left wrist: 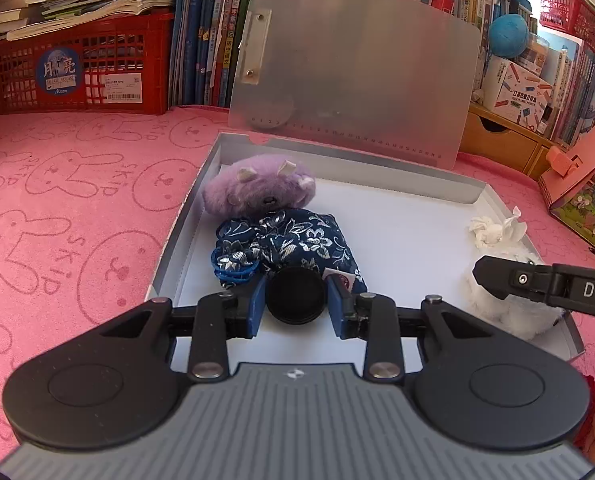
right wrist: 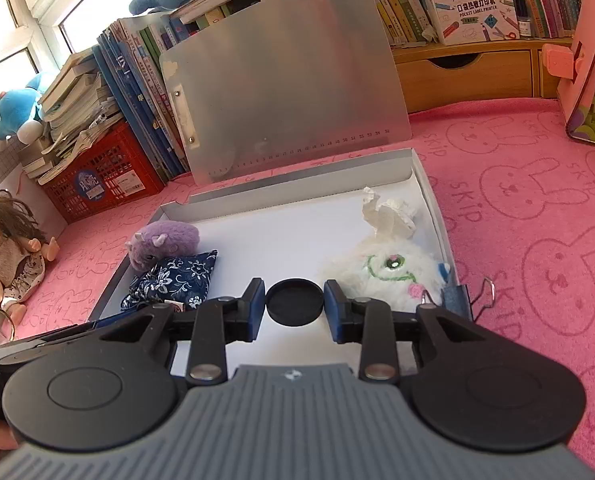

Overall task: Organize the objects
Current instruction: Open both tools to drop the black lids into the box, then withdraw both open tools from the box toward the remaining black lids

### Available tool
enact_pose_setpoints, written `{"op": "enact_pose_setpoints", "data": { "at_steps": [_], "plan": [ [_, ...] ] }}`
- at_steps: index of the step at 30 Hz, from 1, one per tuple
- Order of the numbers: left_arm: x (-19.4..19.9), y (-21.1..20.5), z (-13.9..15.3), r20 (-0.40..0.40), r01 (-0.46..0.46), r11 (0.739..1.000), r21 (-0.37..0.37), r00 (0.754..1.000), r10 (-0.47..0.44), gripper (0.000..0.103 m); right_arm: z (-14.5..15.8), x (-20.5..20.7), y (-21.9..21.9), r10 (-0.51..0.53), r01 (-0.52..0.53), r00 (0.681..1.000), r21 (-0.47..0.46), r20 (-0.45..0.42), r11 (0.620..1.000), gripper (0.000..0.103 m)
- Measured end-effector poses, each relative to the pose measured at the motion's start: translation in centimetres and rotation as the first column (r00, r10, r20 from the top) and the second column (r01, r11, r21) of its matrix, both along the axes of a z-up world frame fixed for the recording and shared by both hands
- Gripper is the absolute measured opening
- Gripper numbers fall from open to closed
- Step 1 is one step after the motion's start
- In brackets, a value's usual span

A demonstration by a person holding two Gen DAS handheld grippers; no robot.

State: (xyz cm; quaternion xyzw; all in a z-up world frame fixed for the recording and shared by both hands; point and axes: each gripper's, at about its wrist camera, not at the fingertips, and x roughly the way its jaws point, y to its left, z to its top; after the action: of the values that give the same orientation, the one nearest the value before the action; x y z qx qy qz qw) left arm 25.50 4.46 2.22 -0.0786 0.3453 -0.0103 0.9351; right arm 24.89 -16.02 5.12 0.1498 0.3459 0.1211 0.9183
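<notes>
A shallow white box tray (left wrist: 397, 240) lies on the pink cloth. At its left side are a purple plush (left wrist: 257, 190) and a blue floral pouch (left wrist: 293, 240). A crumpled tissue (left wrist: 493, 230) and a white plush (left wrist: 509, 308) are at its right side. My left gripper (left wrist: 296, 300) hovers over the tray's near edge, shut on a black round cap (left wrist: 296, 292), just before the pouch. My right gripper (right wrist: 294, 302) is shut on a second black round cap (right wrist: 294, 300), between the pouch (right wrist: 173, 280) and the white plush (right wrist: 389, 276). One of its fingers (left wrist: 497, 276) reaches in over the white plush.
A translucent clipboard (right wrist: 281, 80) leans against books behind the tray (right wrist: 297, 232). A red crate (left wrist: 77, 76) stands at the back left and a doll (right wrist: 9, 248) lies left of the tray. A binder clip (right wrist: 457, 296) sits at the tray's right rim. A pink case (left wrist: 577, 184) stands to the right.
</notes>
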Motion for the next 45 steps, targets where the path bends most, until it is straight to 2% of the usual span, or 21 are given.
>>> {"op": "enact_pose_setpoints", "data": {
  "at_steps": [5,6,7,9,11,19,27,32,45],
  "plan": [
    [0.4,0.0,-0.2,-0.012,-0.014,1.0,0.017,1.0,0.015,0.038,0.0,-0.2,0.1,0.008,-0.008,1.0,-0.002,0.008,1.0,0.041],
    [0.3,-0.1,-0.2,-0.007,-0.012,1.0,0.024,1.0,0.012,0.039,0.1,-0.3,0.1,0.009,-0.009,1.0,0.001,0.014,1.0,0.046],
    [0.1,-0.2,-0.1,-0.001,-0.007,1.0,0.03,1.0,0.007,0.041,0.2,-0.4,0.1,0.012,-0.012,1.0,0.005,0.019,1.0,0.055],
    [-0.4,-0.4,0.2,0.014,0.004,0.999,0.041,1.0,-0.004,0.051,0.5,-0.8,0.1,0.021,-0.021,0.999,0.016,0.038,1.0,0.059],
    [-1.0,-0.7,0.8,0.04,0.011,0.998,0.055,0.999,-0.013,0.067,0.9,-1.2,0.1,0.018,-0.018,0.999,0.01,0.049,1.0,0.06],
    [-4.8,-1.7,3.2,0.139,0.058,0.994,0.094,0.988,-0.071,0.08,2.8,-4.0,-0.1,0.032,-0.028,0.992,-0.036,0.118,0.999,0.063],
    [-9.9,-2.2,4.6,0.207,0.125,0.988,0.091,0.968,-0.142,0.084,4.2,-9.2,0.5,0.098,-0.071,0.972,-0.132,0.214,0.989,0.066],
    [-13.6,-2.4,4.5,0.222,0.18,0.979,0.095,0.955,-0.197,0.085,4.3,-12.4,0.9,0.133,-0.081,0.957,-0.201,0.259,0.976,0.067],
    [-21.5,-2.9,1.5,0.207,0.217,0.97,0.108,0.95,-0.235,0.086,1.3,-19.3,0.6,0.156,-0.104,0.963,-0.23,0.221,0.968,0.069]
  ]
}}
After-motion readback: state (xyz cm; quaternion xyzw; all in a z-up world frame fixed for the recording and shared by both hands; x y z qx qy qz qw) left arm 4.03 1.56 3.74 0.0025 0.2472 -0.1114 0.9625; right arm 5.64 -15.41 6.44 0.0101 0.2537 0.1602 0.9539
